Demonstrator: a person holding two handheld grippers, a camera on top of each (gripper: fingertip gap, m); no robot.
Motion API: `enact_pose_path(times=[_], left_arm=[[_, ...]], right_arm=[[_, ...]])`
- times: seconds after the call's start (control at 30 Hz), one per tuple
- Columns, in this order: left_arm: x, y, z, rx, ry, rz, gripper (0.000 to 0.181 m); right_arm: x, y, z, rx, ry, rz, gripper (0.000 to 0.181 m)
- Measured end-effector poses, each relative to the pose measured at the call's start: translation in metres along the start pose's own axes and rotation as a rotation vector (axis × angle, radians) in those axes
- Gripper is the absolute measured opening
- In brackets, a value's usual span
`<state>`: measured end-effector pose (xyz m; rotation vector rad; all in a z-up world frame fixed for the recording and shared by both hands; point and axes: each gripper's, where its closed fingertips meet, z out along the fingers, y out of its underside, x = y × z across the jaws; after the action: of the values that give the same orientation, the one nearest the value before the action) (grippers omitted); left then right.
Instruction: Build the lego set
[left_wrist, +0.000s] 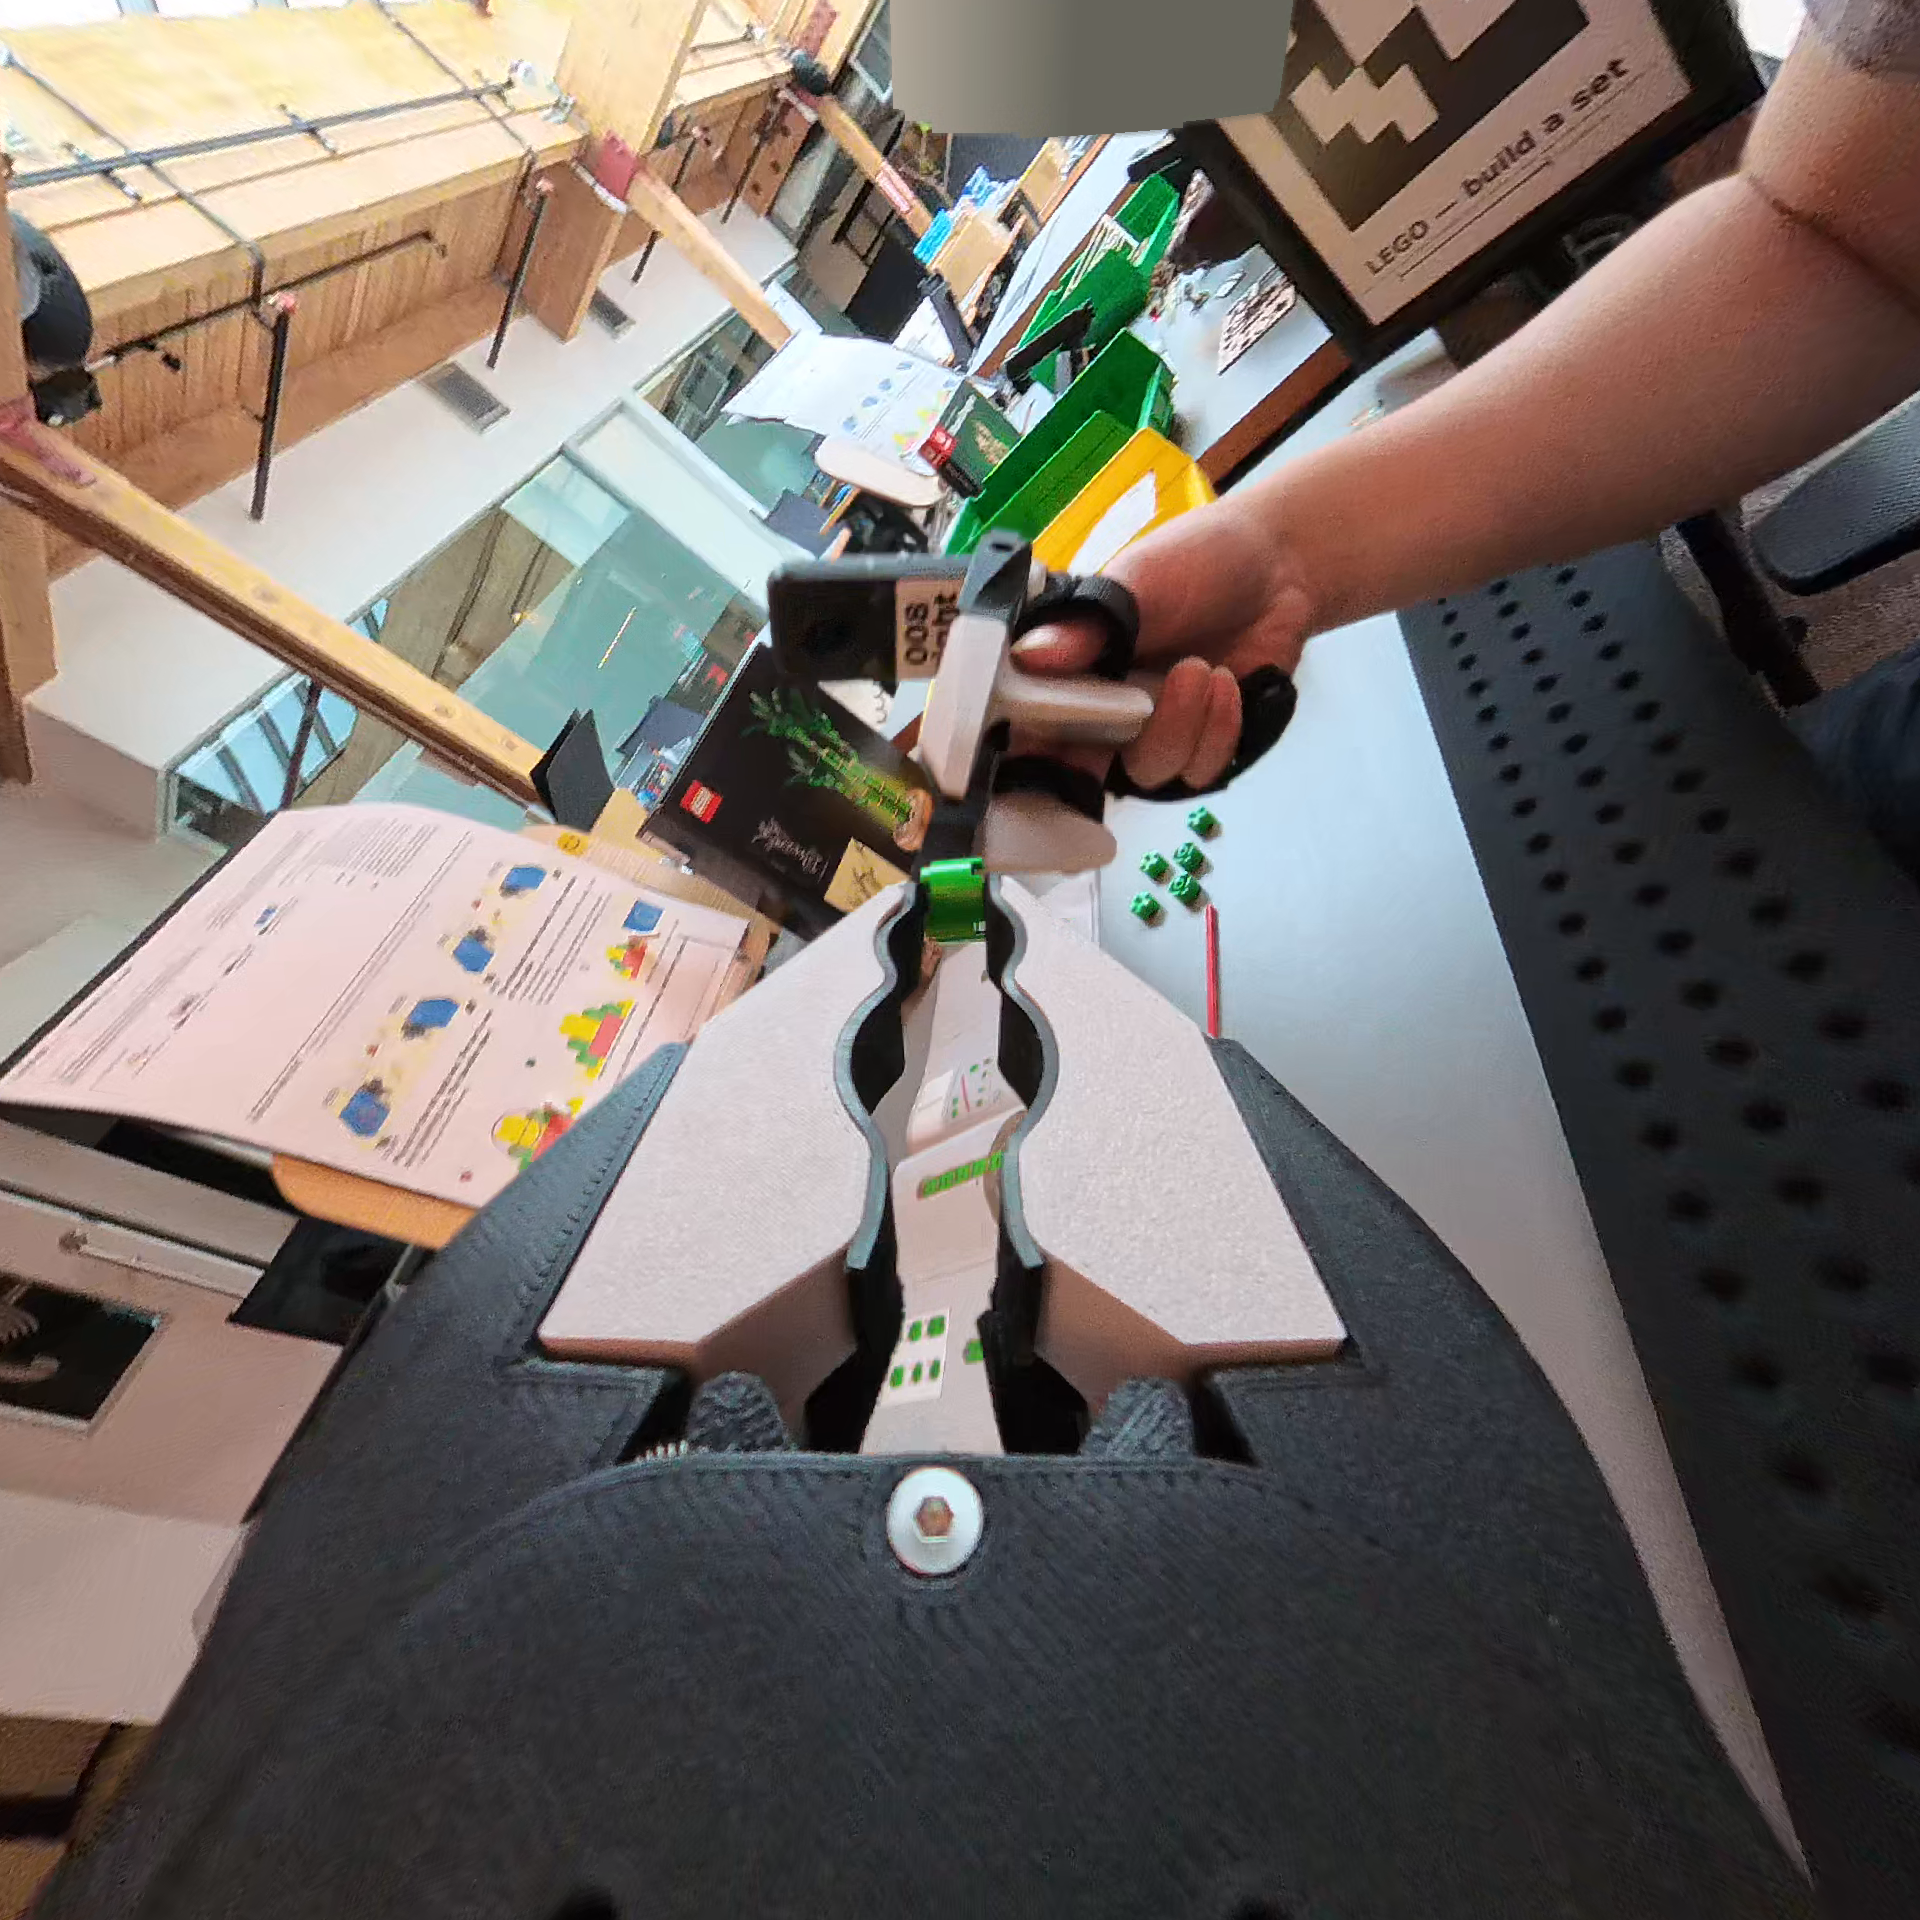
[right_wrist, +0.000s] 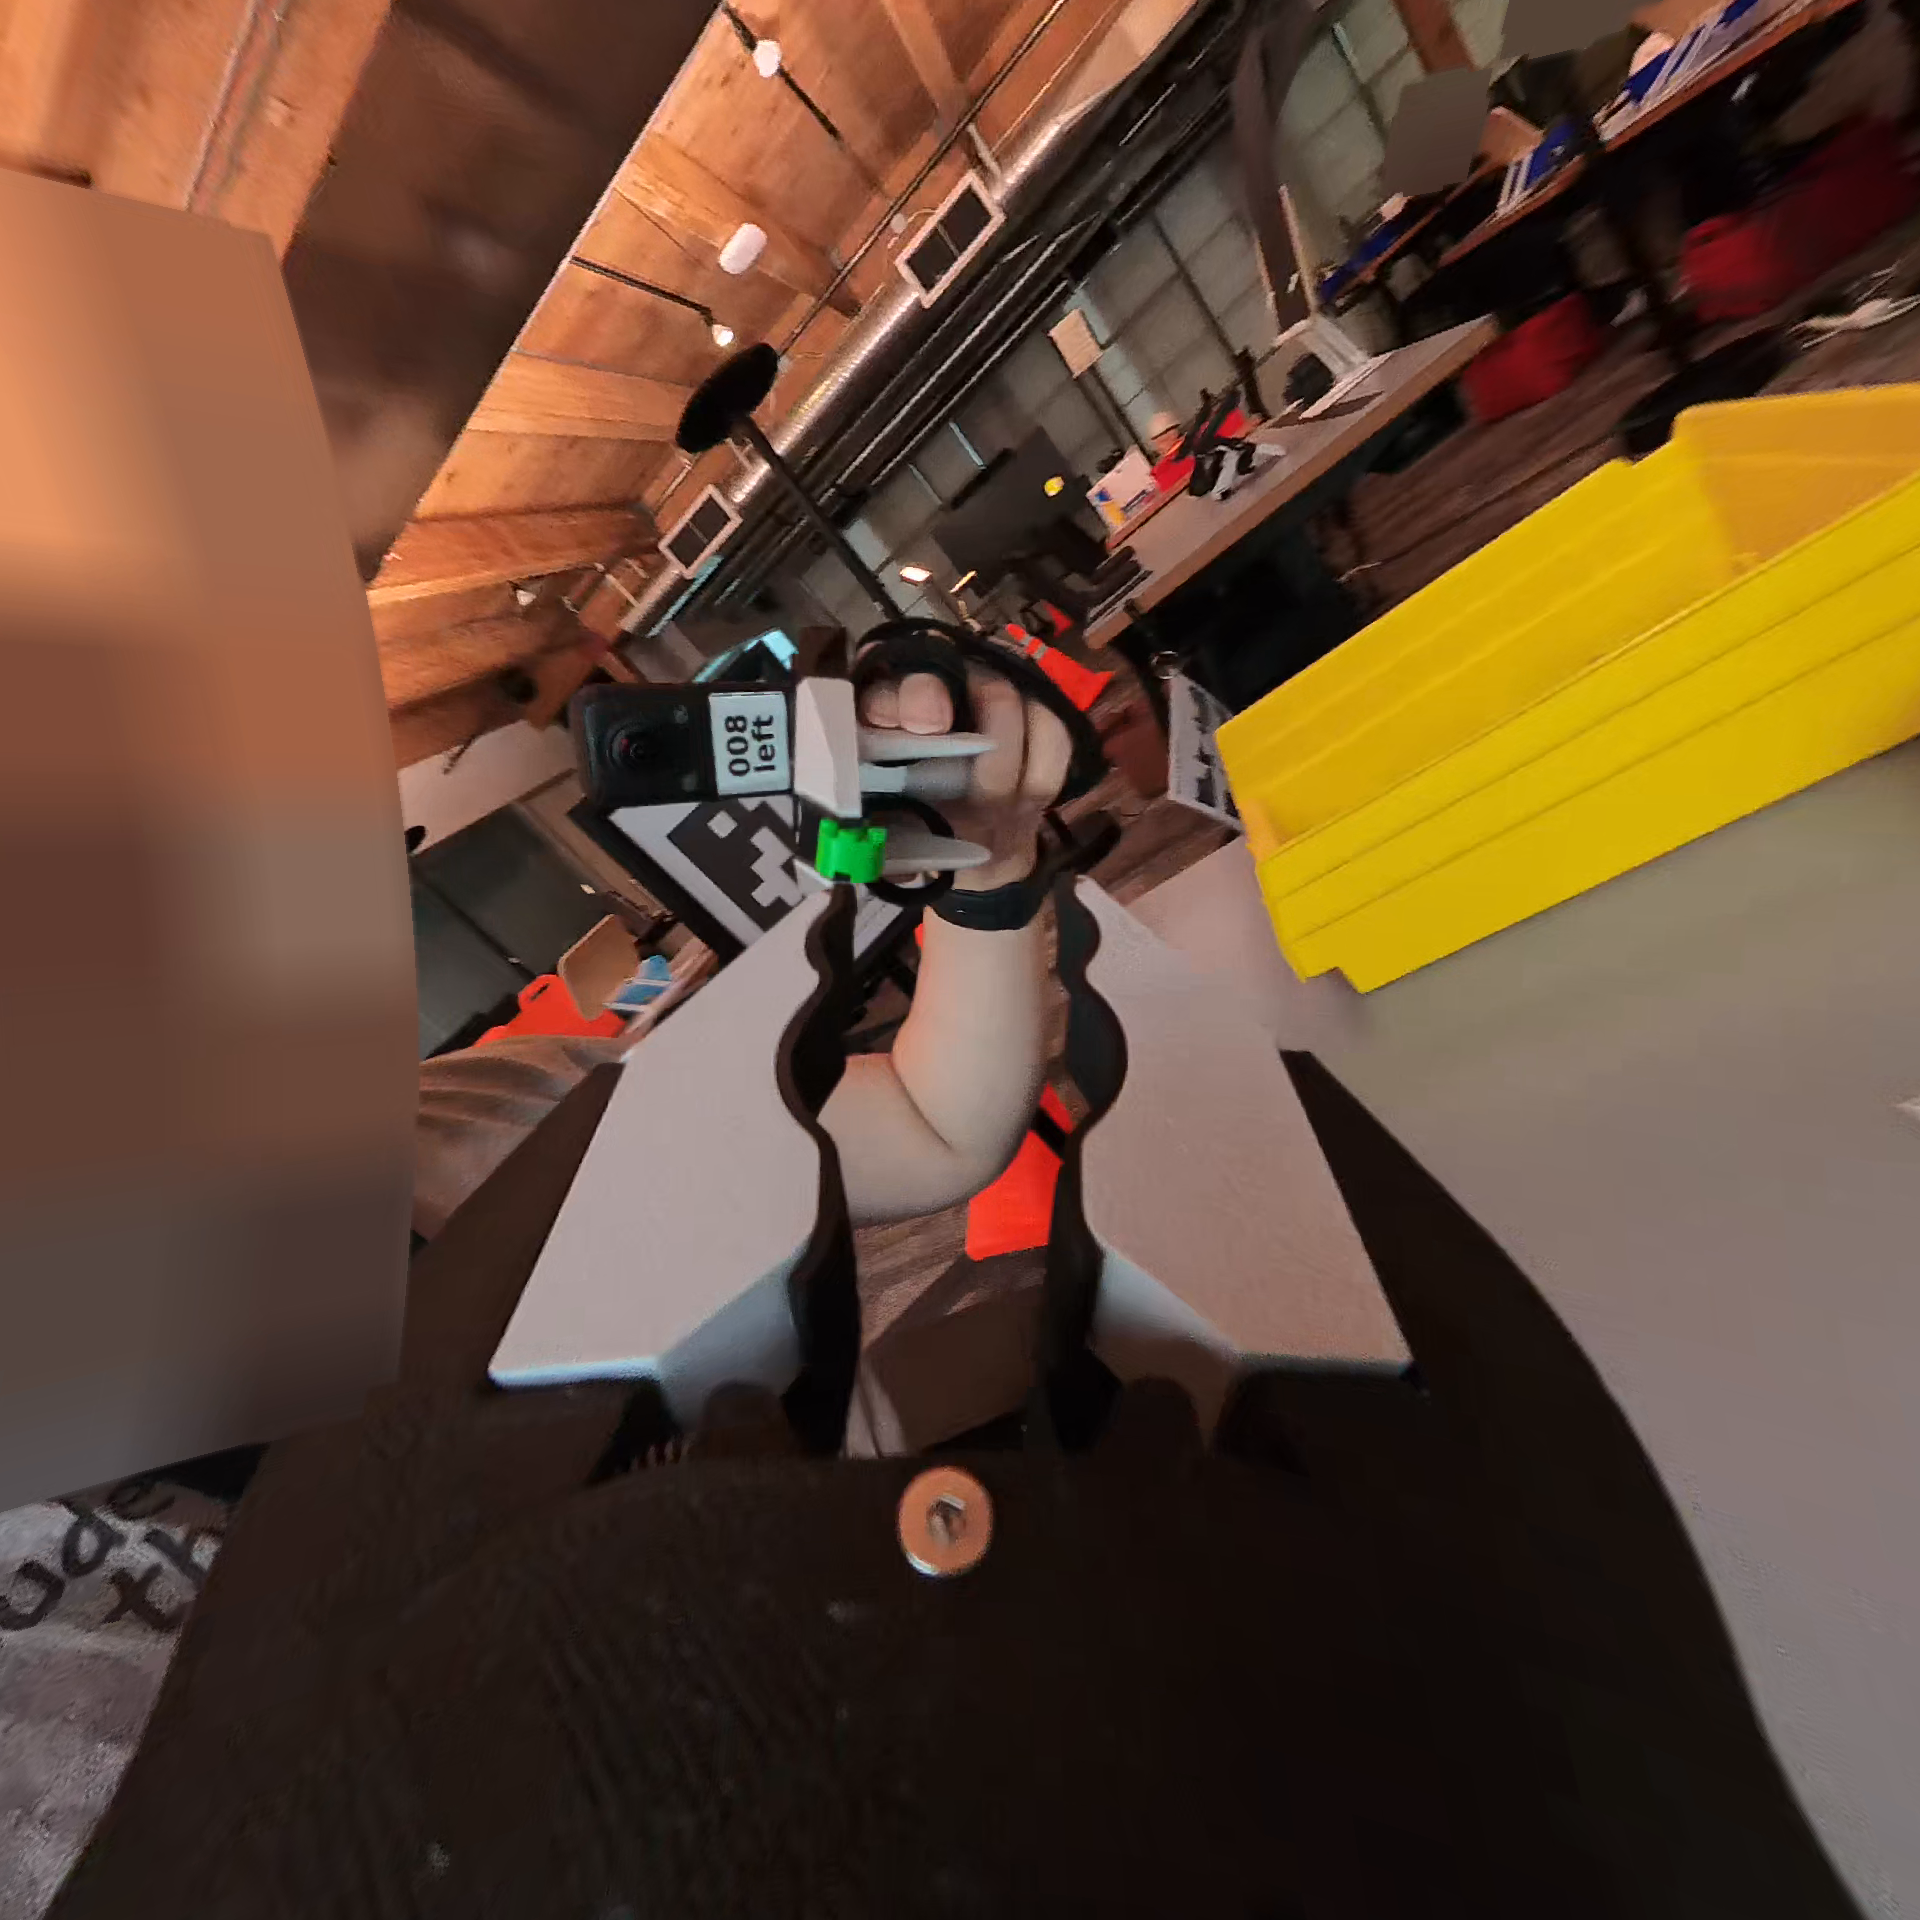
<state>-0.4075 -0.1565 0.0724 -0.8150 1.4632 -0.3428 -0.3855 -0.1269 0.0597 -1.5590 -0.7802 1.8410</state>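
Note:
My left gripper is shut on a small round green Lego piece and holds it up above the white table. The same piece shows in the right wrist view at the left gripper's tips. My right gripper is open and empty, with its left fingertip just under the piece. In the left wrist view, the right gripper comes in from above, held by a hand, and its black tip meets the piece. Several loose green pieces and a thin red rod lie on the table.
An open instruction booklet lies below my left fingers. A dark Lego box and a printed sheet stand to the left. Yellow bins and green bins sit further back. A black perforated seat is on the right. My hands' fingertips stand some 5 centimeters from each other. From either gripper's tips it is about 25 centimeters to the black perforated seat.

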Motion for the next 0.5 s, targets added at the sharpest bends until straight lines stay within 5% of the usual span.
enact_pose_path(times=[0.5], left_arm=[[0.033,0.001,0.047,-0.001,0.144,0.007,0.01]], right_arm=[[-0.018,0.031,-0.007,-0.11,-0.065,0.019,0.015]])
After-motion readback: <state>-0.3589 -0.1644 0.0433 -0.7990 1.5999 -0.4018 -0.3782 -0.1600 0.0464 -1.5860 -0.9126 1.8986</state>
